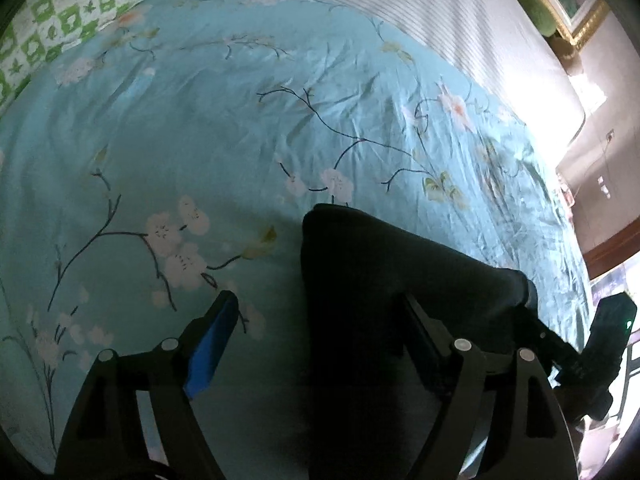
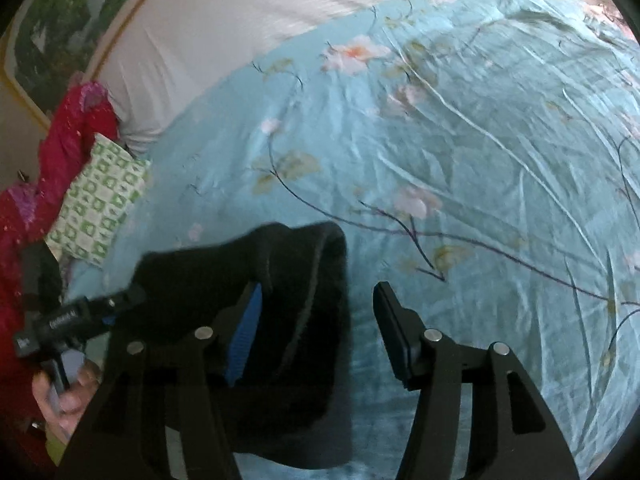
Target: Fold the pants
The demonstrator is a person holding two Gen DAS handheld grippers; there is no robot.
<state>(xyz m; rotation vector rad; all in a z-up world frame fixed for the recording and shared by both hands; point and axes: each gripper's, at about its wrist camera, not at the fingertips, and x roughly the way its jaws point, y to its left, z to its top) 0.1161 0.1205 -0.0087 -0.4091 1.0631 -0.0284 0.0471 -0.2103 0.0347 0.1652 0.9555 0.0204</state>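
Observation:
The dark pants (image 1: 372, 300) lie folded in a compact bundle on the light blue flowered bedspread (image 1: 240, 128). In the left wrist view my left gripper (image 1: 316, 304) is open, its blue-padded finger (image 1: 212, 344) left of the bundle and the other finger over its right side. In the right wrist view the same pants (image 2: 304, 280) lie at lower left. My right gripper (image 2: 320, 304) is open, its blue-padded finger (image 2: 244, 340) over the bundle and the other finger (image 2: 394, 332) above bare bedspread (image 2: 460, 140). Neither gripper holds cloth.
A green and white patterned pillow (image 1: 60, 20) lies at the far left; it also shows in the right wrist view (image 2: 100, 204) beside red fabric (image 2: 68, 136). A white striped sheet (image 1: 460, 20) covers the far side. The other gripper's handle (image 2: 72, 316) and a hand show at left.

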